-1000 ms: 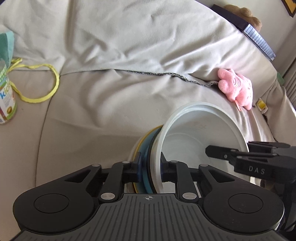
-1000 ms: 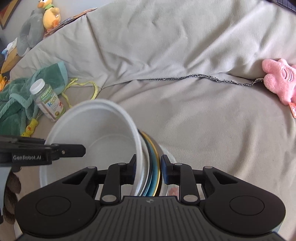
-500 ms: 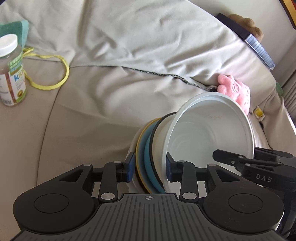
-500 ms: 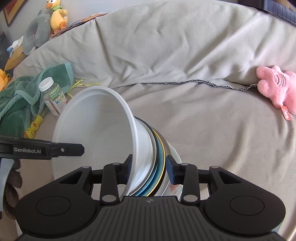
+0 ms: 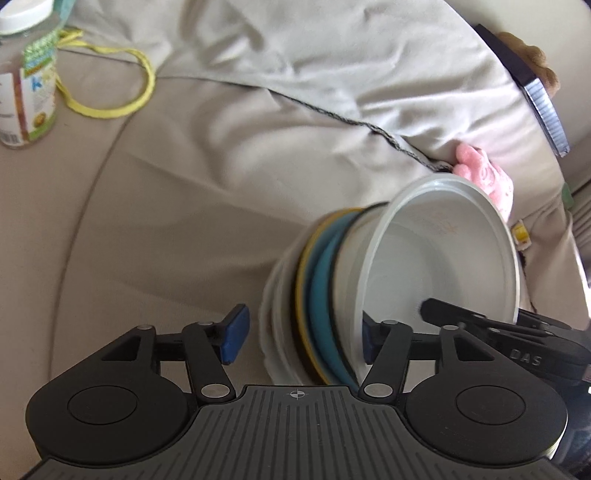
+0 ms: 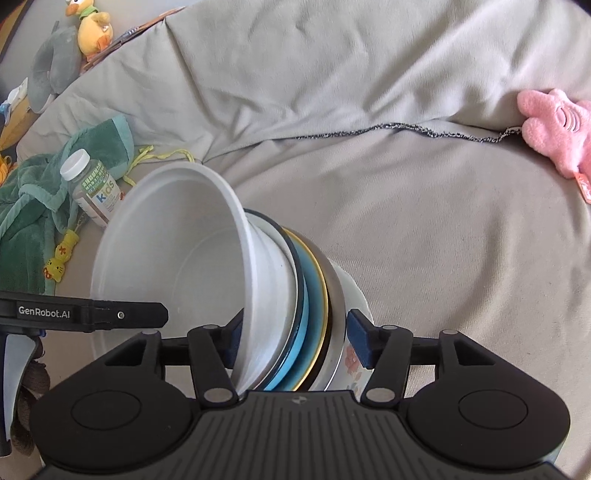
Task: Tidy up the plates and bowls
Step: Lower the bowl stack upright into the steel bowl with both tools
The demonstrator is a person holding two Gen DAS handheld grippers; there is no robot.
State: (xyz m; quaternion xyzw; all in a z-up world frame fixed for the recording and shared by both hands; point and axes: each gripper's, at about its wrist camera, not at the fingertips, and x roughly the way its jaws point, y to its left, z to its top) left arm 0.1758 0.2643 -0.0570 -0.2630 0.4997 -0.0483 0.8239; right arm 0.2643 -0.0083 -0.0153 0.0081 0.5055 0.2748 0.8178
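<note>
A stack of dishes lies on a beige couch: a large white bowl [image 5: 443, 258] on top, then a white bowl with a dark rim, a teal plate [image 5: 321, 291] with a yellow edge, and a white floral plate [image 6: 351, 354] at the bottom. The white bowl also shows in the right wrist view [image 6: 173, 251]. My left gripper [image 5: 299, 338] is open, its jaws wide on both sides of the stack's edge, the left pad apart from it. My right gripper [image 6: 295, 343] is open around the opposite edge of the stack.
A vitamin bottle [image 5: 29, 74] and a yellow cord [image 5: 110, 107] lie at the left. A pink plush toy [image 6: 554, 129] lies at the right by the couch seam. A green towel [image 6: 37, 184] and plush toys [image 6: 88, 26] sit at the far left.
Both grippers have opened from a shut grip on the stack's edges. The stack has come down onto the couch cushion. The left view has shifted leftward relative to the stack.
</note>
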